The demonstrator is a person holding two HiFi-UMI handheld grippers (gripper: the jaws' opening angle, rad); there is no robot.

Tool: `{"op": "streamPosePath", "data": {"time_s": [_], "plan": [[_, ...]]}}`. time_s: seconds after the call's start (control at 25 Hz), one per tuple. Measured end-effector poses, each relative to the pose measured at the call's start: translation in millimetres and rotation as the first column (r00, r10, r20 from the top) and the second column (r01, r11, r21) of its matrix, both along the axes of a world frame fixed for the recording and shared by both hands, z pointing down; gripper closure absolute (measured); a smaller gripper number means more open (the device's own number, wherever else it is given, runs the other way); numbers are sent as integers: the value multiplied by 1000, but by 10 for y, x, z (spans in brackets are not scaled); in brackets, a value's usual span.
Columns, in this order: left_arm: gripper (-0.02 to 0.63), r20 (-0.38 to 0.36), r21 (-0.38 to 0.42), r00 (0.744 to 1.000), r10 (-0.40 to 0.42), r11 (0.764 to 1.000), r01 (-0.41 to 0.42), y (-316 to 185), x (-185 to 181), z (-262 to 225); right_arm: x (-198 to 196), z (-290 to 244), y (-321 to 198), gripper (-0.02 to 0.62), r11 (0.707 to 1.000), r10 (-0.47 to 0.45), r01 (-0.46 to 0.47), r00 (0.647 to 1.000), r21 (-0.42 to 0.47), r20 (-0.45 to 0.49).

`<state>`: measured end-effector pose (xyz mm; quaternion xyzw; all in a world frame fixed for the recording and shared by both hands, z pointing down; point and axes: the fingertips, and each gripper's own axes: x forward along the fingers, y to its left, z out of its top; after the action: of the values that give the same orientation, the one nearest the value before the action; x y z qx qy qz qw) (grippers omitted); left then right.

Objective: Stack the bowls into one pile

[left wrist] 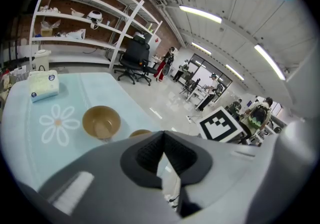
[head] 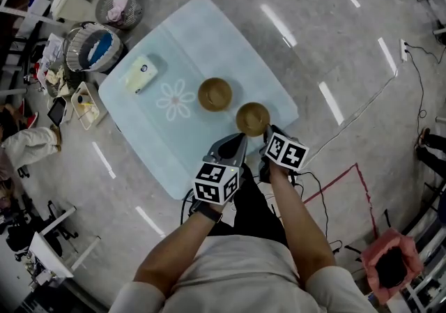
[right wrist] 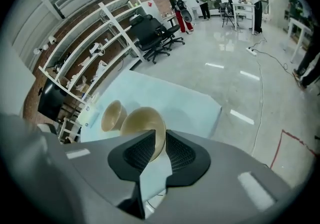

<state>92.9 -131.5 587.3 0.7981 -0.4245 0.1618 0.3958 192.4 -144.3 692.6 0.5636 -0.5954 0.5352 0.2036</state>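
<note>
Pale blue cloth with a flower print (head: 175,99) is covering the bench (head: 209,26), and a workshop of shelves and office chairs is spreading out behind it. Two bowls are sitting apart toward the front corner of the bench. The far bowl (head: 214,94) is standing upright just beside the flower, and the near bowl (head: 252,118) is sitting close to the edge, nearest to me.

I am pinching the near bowl's rim with my right claw (head: 267,132). The right gripper view is showing the bowl's thin wall running between the two pads, one inside and one outside. I am holding it there, I judge, because the rim is the only part narrow enough to fit between the jaws. I cannot tell whether its foot is off the cloth yet.

I am holding my left claw (left wrist: 163,138) back at the bench edge, pressed together on nothing and apparently out of the way, since one bowl needs only one grip.

As I read it, the stacking is only beginning. The near bowl needs lifting, carrying over the far bowl and lowering into it. A one-sided rim grip may be letting the bowl tip, so it could land crooked. A box (head: 139,73) is lying well apart at the back, clear of that path.
</note>
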Motion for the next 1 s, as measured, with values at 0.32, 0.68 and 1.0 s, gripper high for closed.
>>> {"op": "streamPosePath", "data": {"time_s": [0.32, 0.68, 1.0], "plan": [[600, 4, 1, 1000, -6, 1000, 6, 8, -43, -9, 4, -145, -60, 545, 999, -20, 21, 999, 48, -38], [600, 4, 19, 999, -34, 999, 34, -14, -87, -86, 12, -383, -123, 548, 992, -64, 68, 997, 103, -38], [600, -4, 17, 996, -91, 996, 91, -124, -253, -119, -116, -696, -431, 586, 949, -244, 251, 968, 191, -61]]}}
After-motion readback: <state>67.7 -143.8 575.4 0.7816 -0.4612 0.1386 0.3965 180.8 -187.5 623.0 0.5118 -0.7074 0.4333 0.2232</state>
